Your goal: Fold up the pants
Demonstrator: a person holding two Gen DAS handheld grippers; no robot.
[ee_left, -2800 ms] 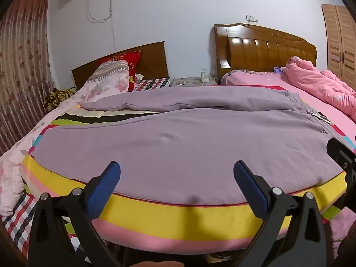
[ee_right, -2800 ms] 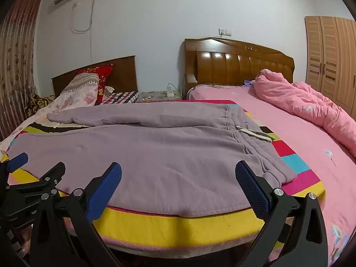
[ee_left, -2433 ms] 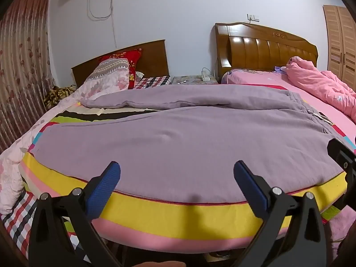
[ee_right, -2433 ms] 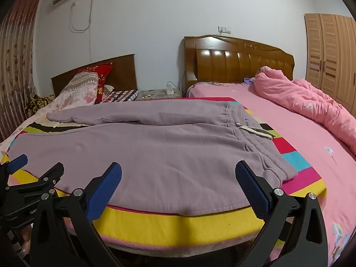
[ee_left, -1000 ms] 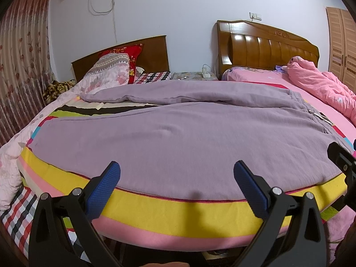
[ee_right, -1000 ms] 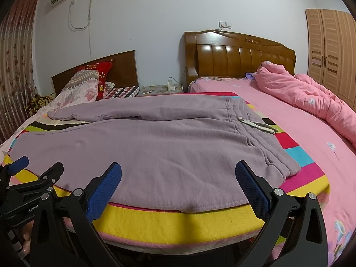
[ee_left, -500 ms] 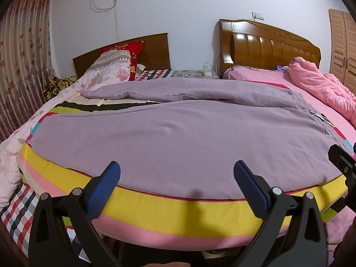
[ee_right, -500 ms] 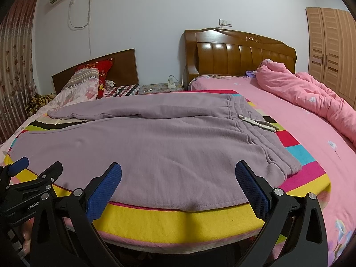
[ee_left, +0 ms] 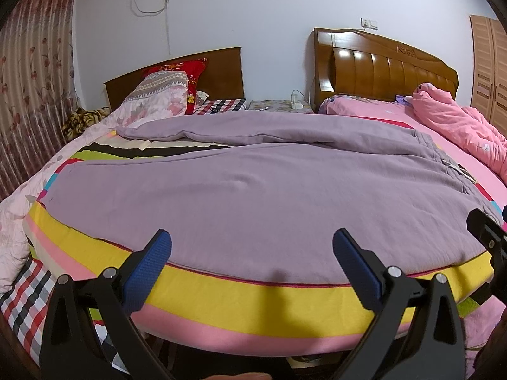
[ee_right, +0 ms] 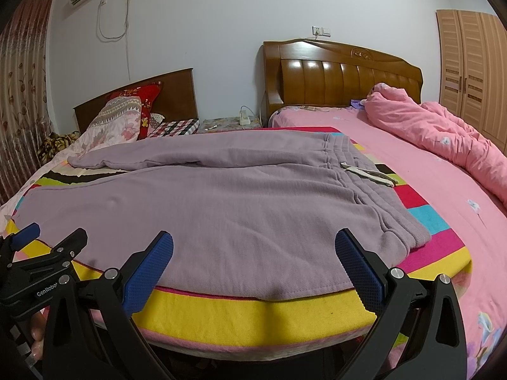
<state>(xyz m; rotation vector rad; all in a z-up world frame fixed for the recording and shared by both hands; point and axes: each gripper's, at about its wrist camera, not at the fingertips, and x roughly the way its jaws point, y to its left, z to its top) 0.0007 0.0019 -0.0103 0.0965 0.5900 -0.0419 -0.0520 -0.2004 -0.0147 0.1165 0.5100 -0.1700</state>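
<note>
We recorded purple pants [ee_right: 221, 202] spread flat at the bed's [ee_right: 259, 313] front edge; left claw [ee_left: 252, 261] and right claw [ee_right: 253, 259] gaped wide, empty.

Right edge of the bed [ee_right: 459, 300] beyond frame; small socket [ee_right: 320, 31] details unreadable.

Pants [ee_right: 221, 196] spread flat on the blanket [ee_right: 269, 313] across the bed's near end; waistband [ee_right: 374, 190] to the right, legs to the left, far leg [ee_left: 253, 129] behind the near one; quilt [ee_right: 443, 136] on the bed [ee_right: 427, 190] at right; pillows [ee_left: 158, 95] at far left, against the headboard [ee_left: 221, 66]; nightstand [ee_right: 221, 125] between headboards; wardrobe [ee_right: 475, 72] far right.
</note>
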